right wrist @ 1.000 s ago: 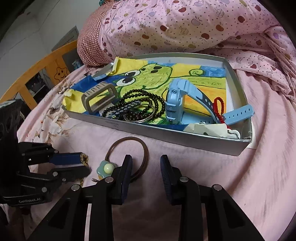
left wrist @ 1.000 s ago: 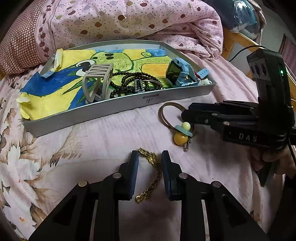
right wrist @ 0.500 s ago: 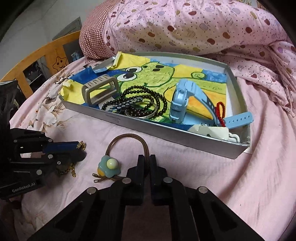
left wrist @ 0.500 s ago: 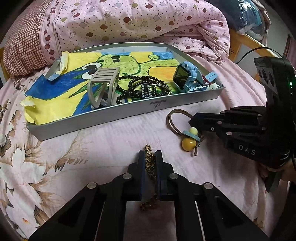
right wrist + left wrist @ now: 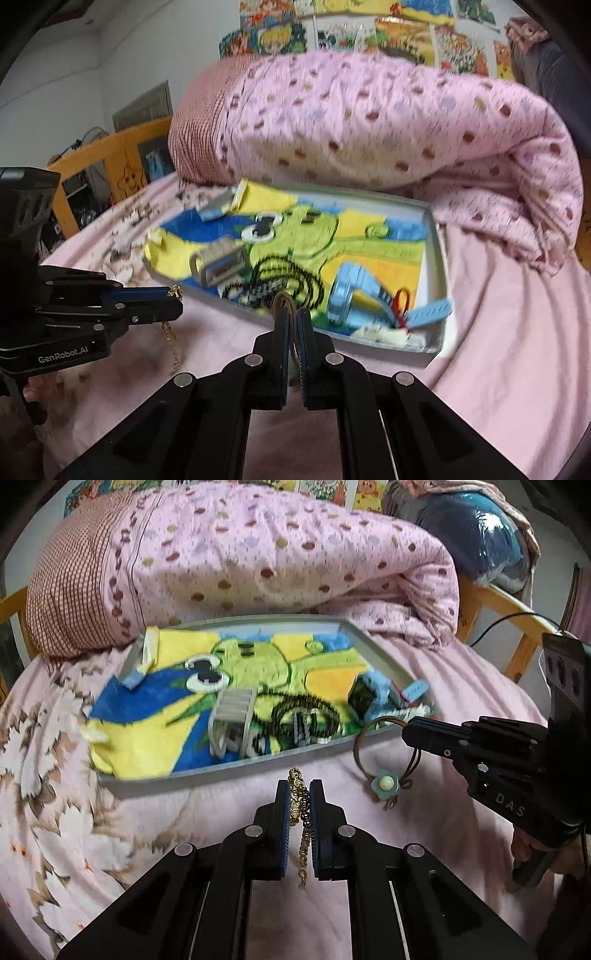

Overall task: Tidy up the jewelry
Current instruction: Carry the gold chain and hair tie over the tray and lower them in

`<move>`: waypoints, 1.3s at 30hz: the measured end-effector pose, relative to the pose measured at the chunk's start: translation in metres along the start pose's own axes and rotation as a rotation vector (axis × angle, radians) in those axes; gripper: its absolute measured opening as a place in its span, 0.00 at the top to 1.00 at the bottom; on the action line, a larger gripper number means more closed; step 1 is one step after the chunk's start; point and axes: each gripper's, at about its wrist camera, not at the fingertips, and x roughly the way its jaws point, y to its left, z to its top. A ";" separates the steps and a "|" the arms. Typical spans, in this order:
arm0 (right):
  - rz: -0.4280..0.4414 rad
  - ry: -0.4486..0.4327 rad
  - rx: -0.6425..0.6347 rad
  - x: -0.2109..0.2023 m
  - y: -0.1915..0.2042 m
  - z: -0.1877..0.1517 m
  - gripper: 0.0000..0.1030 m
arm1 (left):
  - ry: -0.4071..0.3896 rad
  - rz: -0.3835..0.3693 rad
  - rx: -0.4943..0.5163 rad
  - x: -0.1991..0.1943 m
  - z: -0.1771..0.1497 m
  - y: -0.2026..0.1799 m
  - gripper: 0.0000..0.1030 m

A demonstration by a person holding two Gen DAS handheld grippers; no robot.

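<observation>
Bed [image 5: 424, 812] pink-sheeted; left fingers [image 5: 282, 812] clamp gold chain [image 5: 301, 812], right fingers [image 5: 284, 332] clamp hair tie [image 5: 384, 760].

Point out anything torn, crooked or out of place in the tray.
The paper lining of the tray looks ragged: its far left corner is peeled up over the rim, and the left edge is torn and curled. The blue watch lies tipped on its side, its strap resting against the tray's right wall.

Soft daylight, motion blur, fisheye vignetting
</observation>
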 end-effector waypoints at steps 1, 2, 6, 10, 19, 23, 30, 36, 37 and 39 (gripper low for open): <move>-0.003 -0.017 0.002 -0.003 -0.001 0.003 0.95 | -0.007 -0.002 0.000 -0.002 0.003 -0.001 0.93; -0.005 -0.030 0.004 -0.006 -0.002 0.004 0.95 | -0.015 -0.003 0.002 -0.003 0.007 -0.002 0.93; -0.012 -0.092 0.014 -0.018 -0.007 0.015 0.95 | -0.044 -0.010 0.012 -0.007 0.021 -0.008 0.93; -0.013 -0.147 0.037 -0.023 -0.015 0.027 0.95 | -0.073 -0.019 0.015 -0.008 0.037 -0.011 0.93; -0.031 -0.187 0.174 -0.008 -0.058 0.039 0.95 | -0.101 -0.019 -0.027 0.015 0.071 -0.005 0.93; -0.052 -0.179 0.237 0.003 -0.078 0.036 0.95 | -0.085 -0.006 -0.058 0.034 0.078 0.000 0.93; -0.070 -0.160 0.299 0.015 -0.098 0.028 0.95 | -0.064 0.014 -0.073 0.057 0.082 0.001 0.93; -0.061 -0.139 0.335 0.029 -0.107 0.024 0.95 | -0.044 0.015 -0.069 0.074 0.081 -0.001 0.93; -0.061 -0.134 0.341 0.031 -0.108 0.023 0.95 | -0.037 0.014 -0.069 0.077 0.080 0.000 0.93; -0.055 -0.122 0.354 0.036 -0.110 0.021 0.95 | -0.026 0.014 -0.072 0.082 0.078 0.000 0.93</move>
